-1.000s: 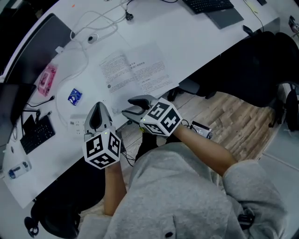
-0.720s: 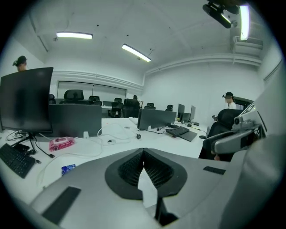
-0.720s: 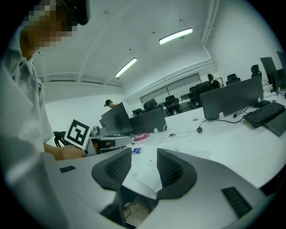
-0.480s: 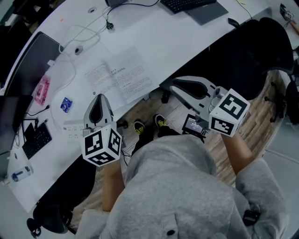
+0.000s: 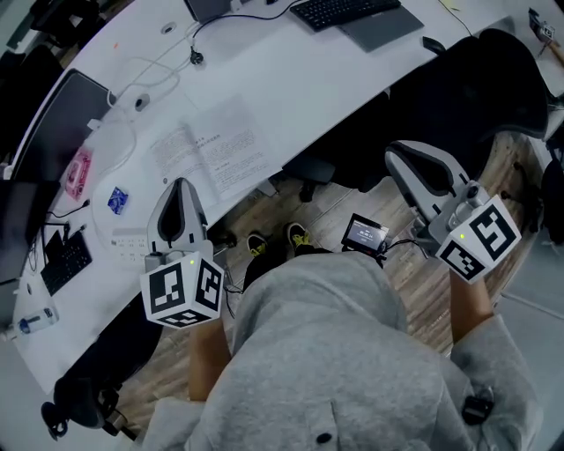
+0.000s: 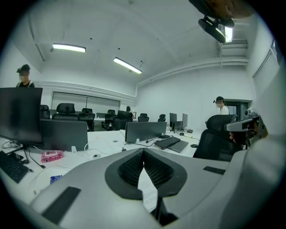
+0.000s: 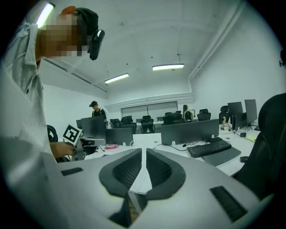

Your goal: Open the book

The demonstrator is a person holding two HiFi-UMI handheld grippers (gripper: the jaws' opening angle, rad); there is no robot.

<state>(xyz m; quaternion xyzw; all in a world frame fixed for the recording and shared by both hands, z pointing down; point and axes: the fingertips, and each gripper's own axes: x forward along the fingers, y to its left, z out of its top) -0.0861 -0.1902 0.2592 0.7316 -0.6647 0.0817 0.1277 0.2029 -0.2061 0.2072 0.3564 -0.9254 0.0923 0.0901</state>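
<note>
The book (image 5: 207,150) lies open, printed pages up, close to the front edge of the white worktop (image 5: 300,70), and neither gripper touches it. The left gripper (image 5: 180,185) hangs over that front edge, just beside the book's near left corner. Its jaws are pressed together at the tips and hold nothing. In the left gripper view (image 6: 143,151) a strip of the open page shows below the joined tips. The right gripper (image 5: 395,157) is held well clear of the worktop to the right, in front of a black office chair (image 5: 493,79) and above the wooden floor (image 5: 414,264). Its jaws have just been closing and now stand practically together, a hairline slit between the pads with nothing in it, as the right gripper view (image 7: 144,150) shows. Toward the worktop's left edge lie a pink packet (image 5: 77,172) and a blue packet (image 5: 117,200); a black keyboard (image 5: 339,11) sits at the far edge.
</note>
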